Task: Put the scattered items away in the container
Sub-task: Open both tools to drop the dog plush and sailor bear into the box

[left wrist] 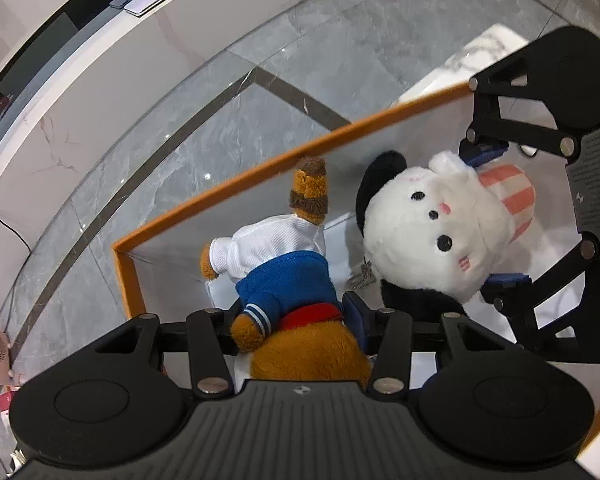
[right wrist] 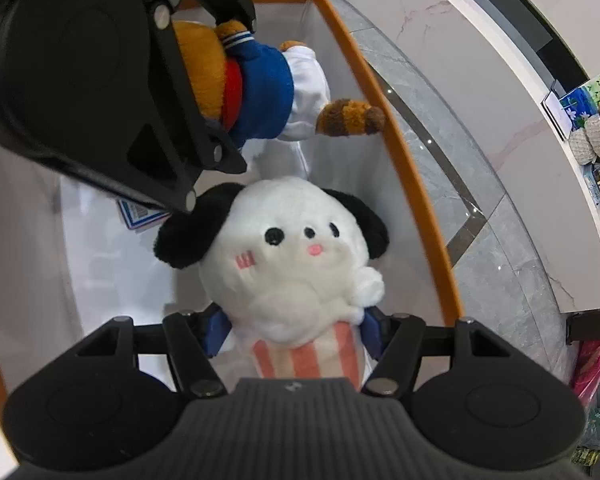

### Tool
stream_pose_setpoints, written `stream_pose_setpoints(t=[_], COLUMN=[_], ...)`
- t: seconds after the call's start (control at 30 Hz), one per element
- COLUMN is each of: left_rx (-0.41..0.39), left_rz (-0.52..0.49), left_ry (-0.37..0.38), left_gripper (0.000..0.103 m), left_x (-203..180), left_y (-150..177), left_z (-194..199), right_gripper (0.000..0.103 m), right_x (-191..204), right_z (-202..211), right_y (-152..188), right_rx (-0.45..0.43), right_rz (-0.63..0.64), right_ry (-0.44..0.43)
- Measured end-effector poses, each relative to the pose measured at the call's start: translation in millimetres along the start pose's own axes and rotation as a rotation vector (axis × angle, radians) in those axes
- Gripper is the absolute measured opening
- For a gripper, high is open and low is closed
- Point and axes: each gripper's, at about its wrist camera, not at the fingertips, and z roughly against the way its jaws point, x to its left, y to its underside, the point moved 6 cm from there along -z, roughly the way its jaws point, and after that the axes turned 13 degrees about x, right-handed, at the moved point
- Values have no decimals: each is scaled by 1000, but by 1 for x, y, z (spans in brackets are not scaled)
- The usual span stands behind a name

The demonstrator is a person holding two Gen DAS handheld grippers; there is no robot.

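My left gripper (left wrist: pixel 296 324) is shut on a brown plush in a blue and white sailor suit (left wrist: pixel 284 276), held over the white box with an orange rim (left wrist: pixel 228 178). My right gripper (right wrist: pixel 296 332) is shut on a white plush dog with black ears and a pink striped body (right wrist: pixel 296 256), also over the box (right wrist: pixel 404 160). The right gripper (left wrist: pixel 496 224) shows at the right of the left wrist view, holding the dog (left wrist: pixel 428 232). The left gripper (right wrist: pixel 228 88) and the brown plush (right wrist: pixel 268 84) show at the top left of the right wrist view.
A small blue and white card (right wrist: pixel 138 214) lies on the box floor, and a metal keyring (left wrist: pixel 362 278) hangs by the dog. Grey tiled floor (left wrist: pixel 180 120) surrounds the box. A white counter (left wrist: pixel 60 92) with books and knitted items stands beyond.
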Motion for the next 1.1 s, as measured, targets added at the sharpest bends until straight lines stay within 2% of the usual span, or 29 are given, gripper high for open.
stream_pose_setpoints(t=[0.3, 0.53, 0.7, 0.8, 0.93, 1.1], left_rx=[56, 59, 46, 36, 28, 11], left_rz=[15, 17, 25, 19, 16, 16], left_ry=[-10, 4, 15, 14, 7, -6], left_gripper=[55, 55, 57, 64, 64, 64], left_x=[4, 7, 8, 6, 4, 6], left_y=[-3, -2, -1, 2, 6, 8], left_z=[-20, -22, -8, 3, 17, 39], right_gripper=[66, 68, 71, 72, 77, 77], right_x=[5, 3, 5, 3, 1, 0], right_z=[-25, -29, -26, -18, -2, 25], right_y=[-11, -13, -8, -5, -1, 7], right_rx=[17, 10, 21, 12, -6, -22], right_rz=[-1, -12, 9, -1, -13, -16], right_ry=[-10, -24, -4, -3, 6, 26])
